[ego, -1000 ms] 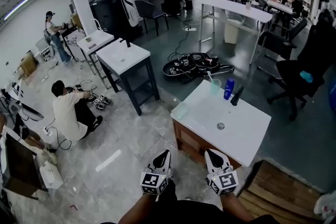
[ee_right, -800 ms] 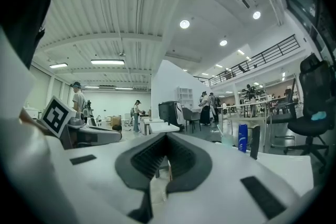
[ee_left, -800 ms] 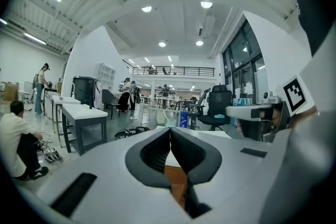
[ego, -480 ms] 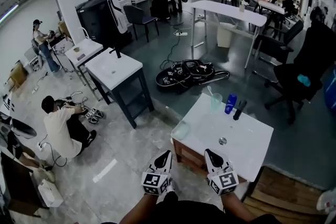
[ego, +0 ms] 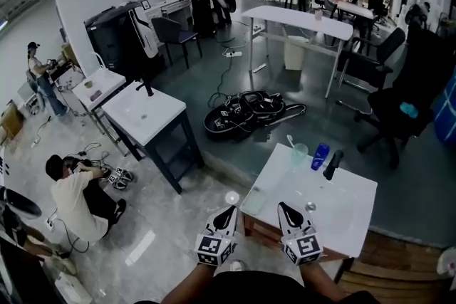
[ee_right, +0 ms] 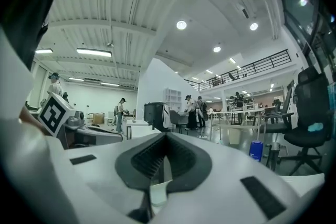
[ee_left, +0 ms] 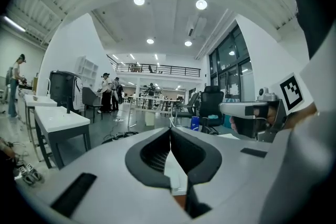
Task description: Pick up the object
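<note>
Both grippers are held low and side by side at the near edge of a white washbasin top on a wooden cabinet point(ego: 342, 189), in a large open workshop. The left gripper point(ego: 227, 211) is seen with its jaws pressed together and nothing between them, a state confirmed in its own view point(ee_left: 170, 134). The right gripper point(ego: 282, 208) is likewise closed and empty, its dark pads meeting at the tip in the right gripper view point(ee_right: 166, 136).

At the far edge of the basin top, a translucent pale green cup point(ego: 299, 152) and a blue plastic bottle point(ego: 320, 156) are stood just beside each other, with a black tap point(ego: 332, 164) to their right. All three are well apart from both grippers, and neither is touched. Which of them is meant to be picked up cannot be told. The bottle is also caught in the left gripper view point(ee_left: 195, 123) and in the right gripper view point(ee_right: 255, 150).

Further off, a second white washbasin on a dark frame point(ego: 153, 110) is seen to the left. A person in a white shirt point(ego: 75, 199) is crouched on the pale floor near it, and a tangle of black gear point(ego: 246, 110) is left lying on the grey floor beyond.
</note>
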A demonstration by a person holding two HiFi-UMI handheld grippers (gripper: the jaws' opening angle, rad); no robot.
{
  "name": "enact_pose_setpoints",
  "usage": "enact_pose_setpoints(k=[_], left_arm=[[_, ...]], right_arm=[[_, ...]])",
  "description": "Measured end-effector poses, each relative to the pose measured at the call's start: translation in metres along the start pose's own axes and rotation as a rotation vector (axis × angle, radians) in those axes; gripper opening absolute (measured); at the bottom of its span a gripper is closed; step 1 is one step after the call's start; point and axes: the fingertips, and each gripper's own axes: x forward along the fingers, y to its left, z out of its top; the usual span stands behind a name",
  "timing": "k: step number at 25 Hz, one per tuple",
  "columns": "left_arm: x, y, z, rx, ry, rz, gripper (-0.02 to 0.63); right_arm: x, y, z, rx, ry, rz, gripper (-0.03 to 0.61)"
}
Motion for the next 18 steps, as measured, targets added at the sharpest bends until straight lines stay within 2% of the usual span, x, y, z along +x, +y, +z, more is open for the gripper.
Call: enact_pose_setpoints(k=[9, 18], left_arm=[[0.029, 0.014, 0.003, 0.011, 0.006, -0.041, 0.021], [0.053, -0.001, 0.000, 0.031, 0.047, -0.003, 0.021]], right_arm=[[0.016, -0.019, -0.008, 0.008, 0.024, -0.047, 0.018], [0.018, -0.044, -0.010, -0.006, 0.053, 0.009, 0.018]])
